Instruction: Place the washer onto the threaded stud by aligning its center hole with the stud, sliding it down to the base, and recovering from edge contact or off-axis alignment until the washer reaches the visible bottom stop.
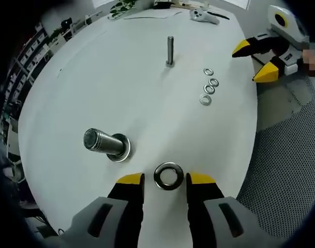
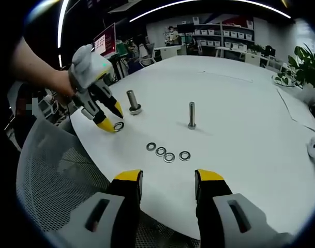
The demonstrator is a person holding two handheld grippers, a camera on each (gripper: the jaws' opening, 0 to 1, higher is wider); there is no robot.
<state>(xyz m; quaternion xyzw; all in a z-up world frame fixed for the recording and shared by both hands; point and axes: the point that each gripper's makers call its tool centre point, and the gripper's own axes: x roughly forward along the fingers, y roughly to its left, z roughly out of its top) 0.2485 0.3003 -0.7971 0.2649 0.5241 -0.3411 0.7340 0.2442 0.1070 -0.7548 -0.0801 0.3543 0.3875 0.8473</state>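
A large steel washer (image 1: 168,175) lies flat on the white table (image 1: 121,93), between the yellow tips of my left gripper (image 1: 165,180), which is open and straddles it without clamping. Just left of it stands a thick threaded stud (image 1: 103,141) with a flange at its foot. In the right gripper view the same washer (image 2: 118,125) sits under the left gripper (image 2: 109,118), next to the thick stud (image 2: 133,102). My right gripper (image 2: 167,181) is open and holds nothing, hovering over the near table edge. It also appears at the upper right (image 1: 258,62).
A thin stud (image 1: 170,50) (image 2: 192,114) stands upright mid-table. Several small washers (image 1: 209,85) (image 2: 167,152) lie in a row near it. A mesh chair (image 2: 54,175) stands at the table edge. A white controller (image 1: 204,15) and a plant (image 2: 307,67) sit far off.
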